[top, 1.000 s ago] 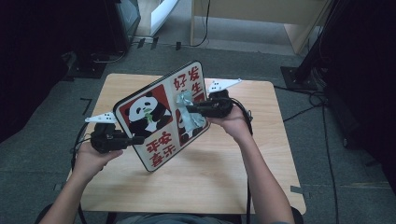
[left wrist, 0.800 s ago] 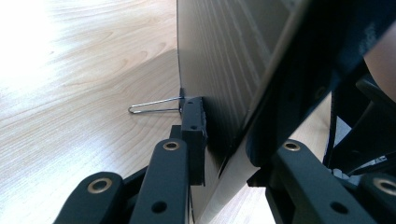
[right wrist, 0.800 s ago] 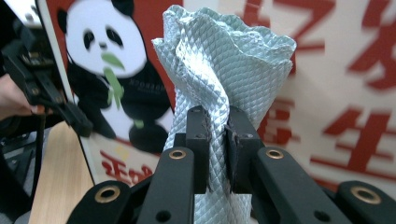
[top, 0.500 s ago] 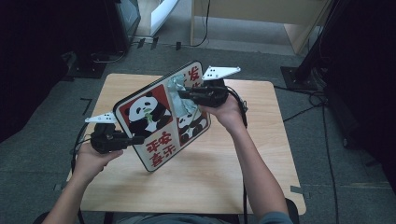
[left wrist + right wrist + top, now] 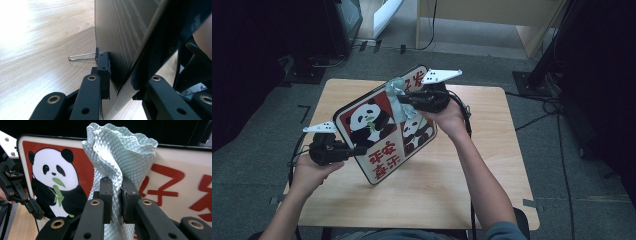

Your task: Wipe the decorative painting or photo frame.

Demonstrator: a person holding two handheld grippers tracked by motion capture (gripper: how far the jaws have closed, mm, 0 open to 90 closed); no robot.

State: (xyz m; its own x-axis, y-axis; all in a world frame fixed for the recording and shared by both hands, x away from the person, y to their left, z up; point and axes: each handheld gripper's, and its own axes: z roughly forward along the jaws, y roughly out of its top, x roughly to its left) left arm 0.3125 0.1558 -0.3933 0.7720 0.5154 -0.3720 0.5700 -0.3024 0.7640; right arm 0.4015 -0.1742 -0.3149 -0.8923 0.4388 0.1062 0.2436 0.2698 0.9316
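board (image 5: 384,132): red-and-cream panda sign, tilted on edge, clamped at its edge in the left tongs (image 5: 357,149) | cloth (image 5: 120,162): pale green, quilted, bunched, pinched in the right tongs (image 5: 121,202), against the board's face

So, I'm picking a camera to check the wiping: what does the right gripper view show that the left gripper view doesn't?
Right gripper view alone: the right gripper shut on a bunched pale green cloth against the printed face of the panda board, with its panda picture and red characters.

Left gripper view alone: the left gripper clamped on the board's edge, the board's plain back, a wire clip and the wooden table.

Both: the same board, held up off the table, and the left gripper, seen at the left edge of the right gripper view.
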